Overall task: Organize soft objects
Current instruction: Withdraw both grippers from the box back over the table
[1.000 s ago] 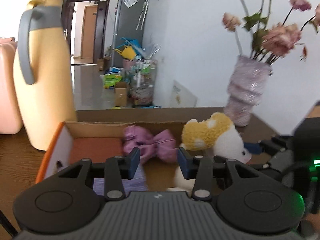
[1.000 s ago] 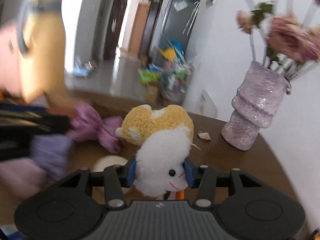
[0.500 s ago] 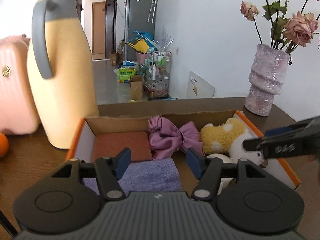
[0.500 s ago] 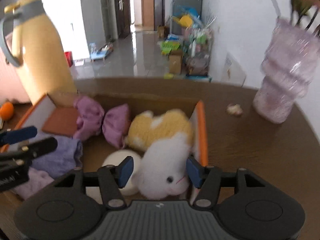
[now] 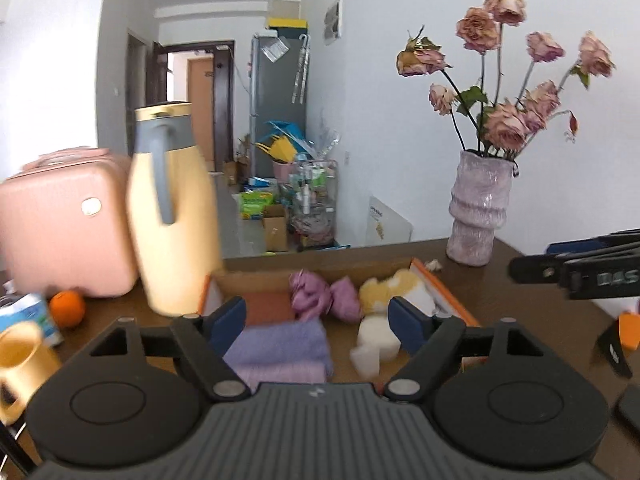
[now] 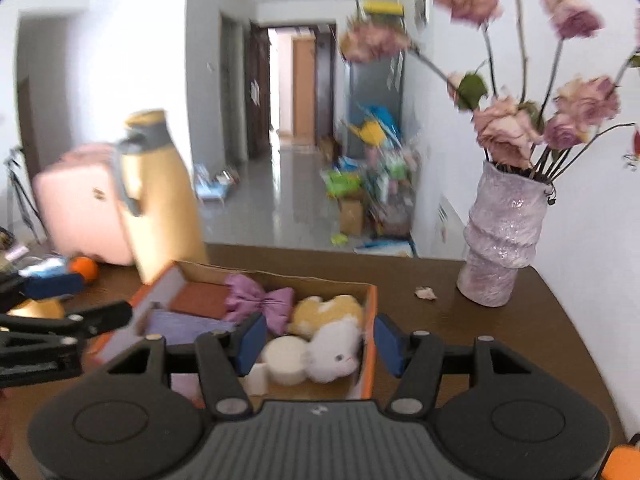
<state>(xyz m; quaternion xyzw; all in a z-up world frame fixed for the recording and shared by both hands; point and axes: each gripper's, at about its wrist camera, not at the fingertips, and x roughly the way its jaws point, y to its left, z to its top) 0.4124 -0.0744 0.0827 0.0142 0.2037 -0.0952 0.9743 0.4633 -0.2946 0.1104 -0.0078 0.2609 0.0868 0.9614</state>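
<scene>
left claw [image 5: 318, 318]: i am seeing its jaws opening wide with nothing pinched between them; the cardboard box [image 5: 444, 294] is sitting beyond the blue pads.
right claw [image 6: 316, 344]: its jaws are standing apart, holding nothing; the plush toy [image 6: 334, 350] is lying past the pads, inside the box, untouched.
box contents: i am looking at a purple towel [image 5: 280, 344], a rust cloth [image 5: 266, 306], a pink bow [image 5: 324, 296], the yellow-and-white plush and a white round piece [image 6: 284, 360], all lying in the box on the counter [image 6: 480, 320].
left view only: it is showing me a yellow mug [image 5: 22, 354] and a blue-white packet [image 5: 28, 314] at the left edge, plus the right claw's fingers [image 5: 576, 270] reaching in from the right.
right view only: it is showing the plush's face and a petal scrap [image 6: 426, 293] on the counter; this view is blurring.
both views: the yellow jug [image 5: 174, 216], pink suitcase [image 5: 64, 220], orange [image 5: 67, 307] and vase of dried roses [image 5: 478, 208] are standing around the box.
</scene>
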